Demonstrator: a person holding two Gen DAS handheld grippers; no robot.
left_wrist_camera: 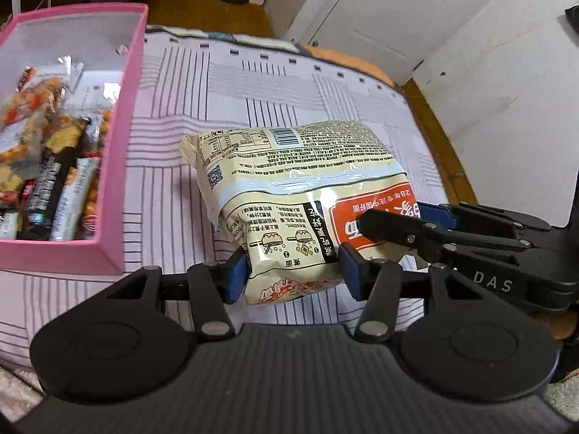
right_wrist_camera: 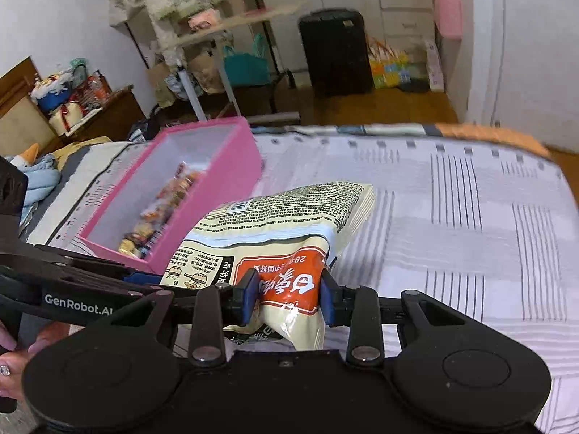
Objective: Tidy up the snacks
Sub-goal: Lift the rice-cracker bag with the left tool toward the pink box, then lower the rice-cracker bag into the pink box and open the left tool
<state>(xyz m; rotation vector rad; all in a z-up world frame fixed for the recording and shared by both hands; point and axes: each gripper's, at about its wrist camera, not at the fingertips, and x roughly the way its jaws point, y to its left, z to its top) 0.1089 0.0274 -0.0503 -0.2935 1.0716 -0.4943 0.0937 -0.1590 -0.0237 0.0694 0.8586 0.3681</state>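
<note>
Two-handed grip on one noodle packet, seen from both of my wrist cameras. My left gripper (left_wrist_camera: pixel 294 275) is clamped on the near edge of the cream-coloured noodle packet (left_wrist_camera: pixel 289 181); its blue pads (left_wrist_camera: pixel 237 275) press the wrapper from either side, and the film bulges between them. My right gripper (right_wrist_camera: pixel 289 296) is clamped on the same noodle packet (right_wrist_camera: pixel 275 224), just beside my left one, with its pads (right_wrist_camera: pixel 249 296) pinching the orange label panel so that the wrapper creases inward. In the left wrist view the right gripper (left_wrist_camera: pixel 392 224) enters from the right side, its fingers lying against the packet's right corner. In the right wrist view the left gripper's body crosses the lower left, and a hand (right_wrist_camera: pixel 14 358) shows at its handle.

The packet extends forward from both tools, printed back side up, with a barcode at its far end. Whether its far end rests on the striped bedspread (left_wrist_camera: pixel 325 90) or hangs clear of it, I cannot tell.

The pink box (left_wrist_camera: pixel 119 144) stands ahead and to the left of both grippers, open at the top, on the same bedspread. Small wrapped snacks (left_wrist_camera: pixel 47 166) lie heaped in its near half. In the right wrist view the pink box (right_wrist_camera: pixel 217 188) sits just behind the packet's left edge.
</note>
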